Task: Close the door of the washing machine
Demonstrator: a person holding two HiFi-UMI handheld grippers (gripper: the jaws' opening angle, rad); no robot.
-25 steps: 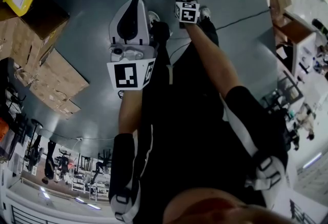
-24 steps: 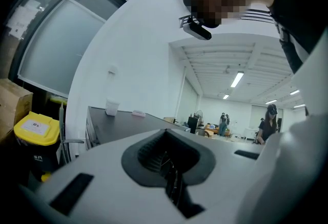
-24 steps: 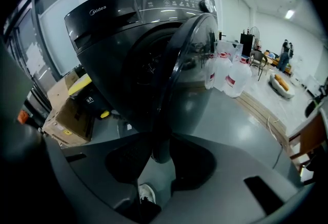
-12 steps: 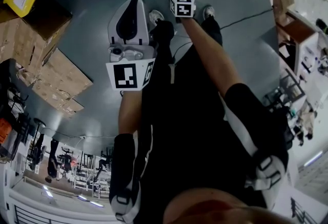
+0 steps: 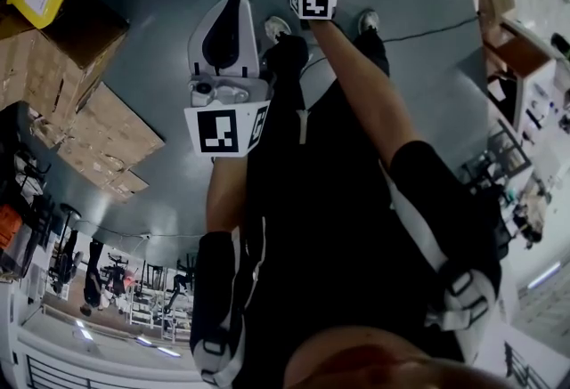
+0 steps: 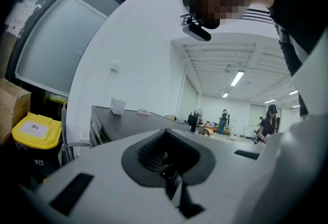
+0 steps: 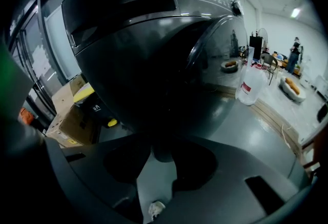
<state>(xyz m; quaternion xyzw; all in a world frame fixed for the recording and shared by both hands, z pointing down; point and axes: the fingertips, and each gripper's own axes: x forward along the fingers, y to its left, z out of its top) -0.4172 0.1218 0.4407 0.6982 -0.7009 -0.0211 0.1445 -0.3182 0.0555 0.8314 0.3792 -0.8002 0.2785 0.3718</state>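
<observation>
Glossy dark-grey and bulging, the washer (image 7: 154, 48) looms just ahead of the right gripper (image 7: 161, 154), its black jaws just opened over bare floor (image 7: 266, 130); the white left gripper (image 6: 171, 189) is pinched closed.

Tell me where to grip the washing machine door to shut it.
Probably the curved rim of the washing machine door, at the right of the right gripper view, approached from the front: the bulging face offers no hold, the rim gives an edge. Whether the door is ajar I cannot tell.
</observation>
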